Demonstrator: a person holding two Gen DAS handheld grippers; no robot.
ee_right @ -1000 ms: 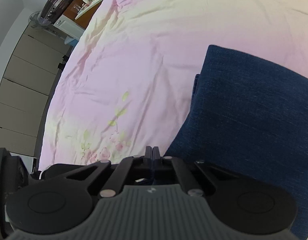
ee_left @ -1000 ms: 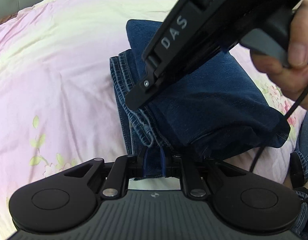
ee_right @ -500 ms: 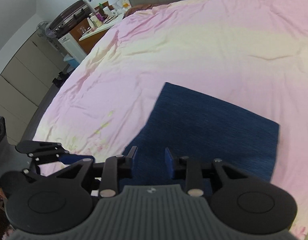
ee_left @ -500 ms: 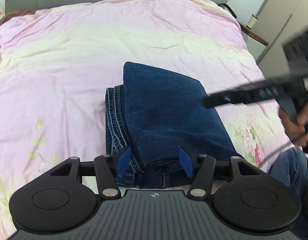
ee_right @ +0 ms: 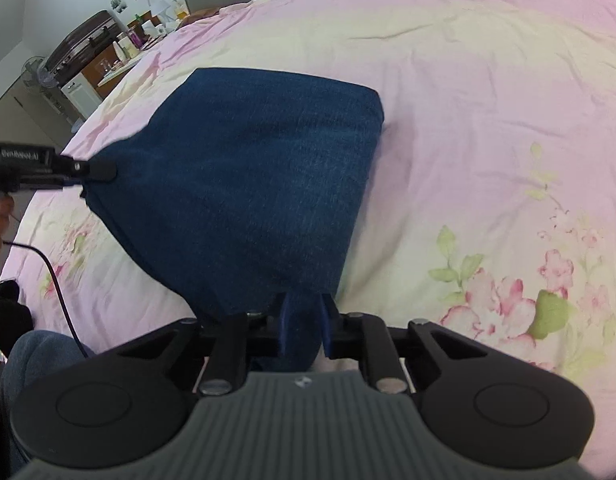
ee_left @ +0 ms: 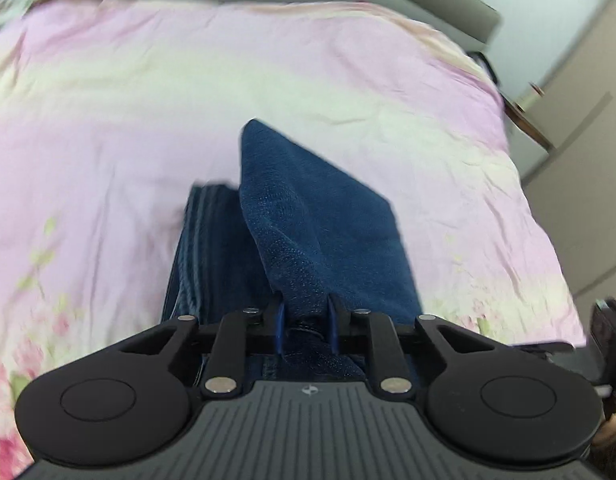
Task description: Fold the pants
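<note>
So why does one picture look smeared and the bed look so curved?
Left wrist view: motion blur smears the bedsheet and the jeans. Right wrist view: sharper, with soft even light and a faint shadow beside the jeans. In both views the fisheye lens bows the bed's edges.

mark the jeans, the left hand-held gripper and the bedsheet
jeans (ee_right: 260,168): right wrist view, top denim panel.
left hand-held gripper (ee_left: 306,326): left wrist view, between its fingertips.
bedsheet (ee_right: 487,92): right wrist view, bare pink area.
</note>
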